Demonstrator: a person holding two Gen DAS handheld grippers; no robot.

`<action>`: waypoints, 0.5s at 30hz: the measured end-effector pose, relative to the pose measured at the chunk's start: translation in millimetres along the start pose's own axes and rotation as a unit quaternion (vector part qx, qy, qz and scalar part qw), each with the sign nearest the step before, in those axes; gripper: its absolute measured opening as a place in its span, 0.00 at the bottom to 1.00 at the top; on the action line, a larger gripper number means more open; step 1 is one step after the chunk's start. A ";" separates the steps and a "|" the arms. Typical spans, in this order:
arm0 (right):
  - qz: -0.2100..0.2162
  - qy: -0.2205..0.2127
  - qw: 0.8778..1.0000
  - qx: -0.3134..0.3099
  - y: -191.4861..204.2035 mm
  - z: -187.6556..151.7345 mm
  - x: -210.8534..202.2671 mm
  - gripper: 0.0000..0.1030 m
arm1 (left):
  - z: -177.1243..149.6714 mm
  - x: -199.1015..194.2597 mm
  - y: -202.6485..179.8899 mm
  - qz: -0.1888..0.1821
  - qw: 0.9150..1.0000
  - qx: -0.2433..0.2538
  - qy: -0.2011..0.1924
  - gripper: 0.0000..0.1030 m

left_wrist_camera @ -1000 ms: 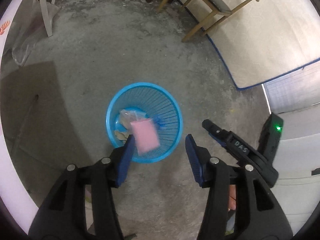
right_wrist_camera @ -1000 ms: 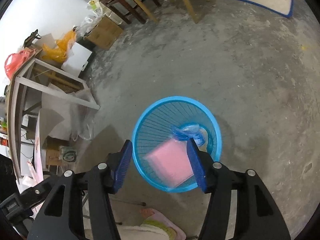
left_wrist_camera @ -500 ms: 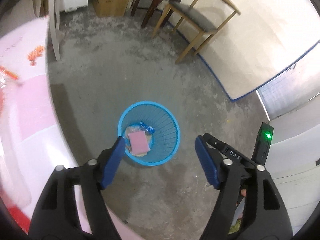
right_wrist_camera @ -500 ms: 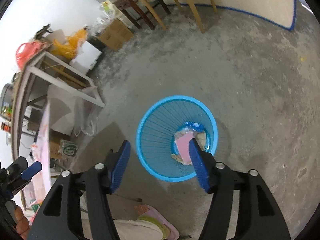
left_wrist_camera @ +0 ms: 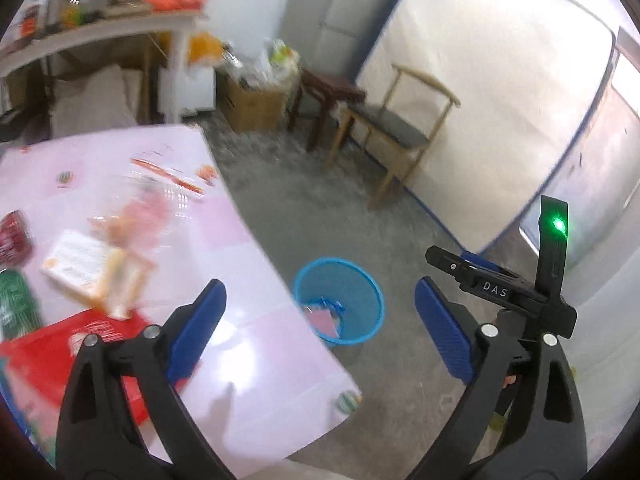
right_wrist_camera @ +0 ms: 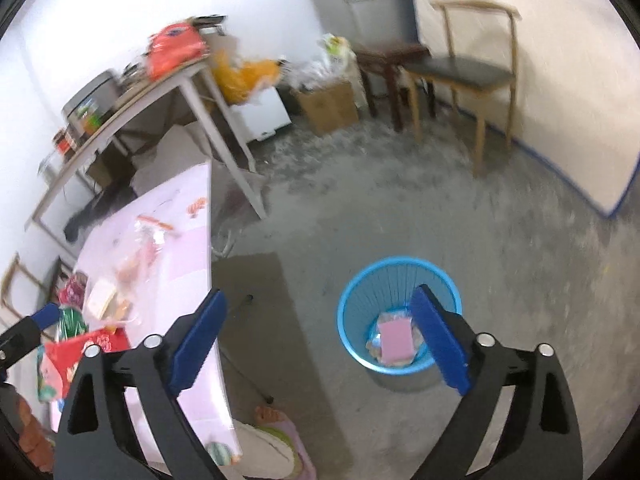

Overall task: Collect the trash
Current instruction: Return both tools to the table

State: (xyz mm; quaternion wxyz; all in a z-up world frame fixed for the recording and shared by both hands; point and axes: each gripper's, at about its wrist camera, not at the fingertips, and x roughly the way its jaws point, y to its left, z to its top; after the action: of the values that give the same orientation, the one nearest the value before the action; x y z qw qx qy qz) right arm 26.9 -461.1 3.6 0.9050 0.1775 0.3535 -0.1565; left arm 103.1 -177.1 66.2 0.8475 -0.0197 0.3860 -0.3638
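A: Table first, on my left: one pink top, and I count one white box, one red flat packet, one green packet and one dark red one; the rest there is too blurred to count.

B: And the grippers?

A: Two. My left gripper has its jaws spread wide, just opened further, with nothing between them. My right gripper is the same: jaws just opened further, wide apart, empty.

B: Where is the trash?

A: In the one blue basket, which stands on the concrete floor just beside the table's edge. One pink flat piece lies on top of crumpled scraps inside.

B: Further right?

A: One wooden chair with one dark stool beside it, against one pale board.
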 end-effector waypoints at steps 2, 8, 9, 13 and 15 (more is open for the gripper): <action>-0.014 -0.020 0.999 -0.033 29.0 1.0 -13.8 0.94 | -10.5 -27.1 14.8 0.019 1.000 -0.003 -0.024 0.91; -0.046 -0.064 0.987 -0.137 126.2 -8.7 -42.6 0.94 | -46.7 -96.4 70.1 0.080 0.993 -0.037 -0.073 0.92; -0.044 -0.070 0.984 -0.159 145.7 -12.6 -46.2 0.94 | -56.0 -111.2 84.8 0.097 0.990 -0.051 -0.084 0.92; -0.018 -0.084 0.975 -0.204 198.6 -23.8 -54.1 0.94 | -86.7 -153.0 134.6 0.133 0.981 -0.093 -0.110 0.92; 0.012 -0.080 0.974 -0.213 218.6 -27.6 -56.2 0.94 | -98.8 -166.2 155.8 0.149 0.976 -0.111 -0.112 0.92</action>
State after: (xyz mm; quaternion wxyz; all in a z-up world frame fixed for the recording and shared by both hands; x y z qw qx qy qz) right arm 60.7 -246.2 69.7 0.9493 -0.0279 0.3028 -0.0801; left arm 58.0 66.9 54.2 0.9225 -0.0970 0.3253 -0.1839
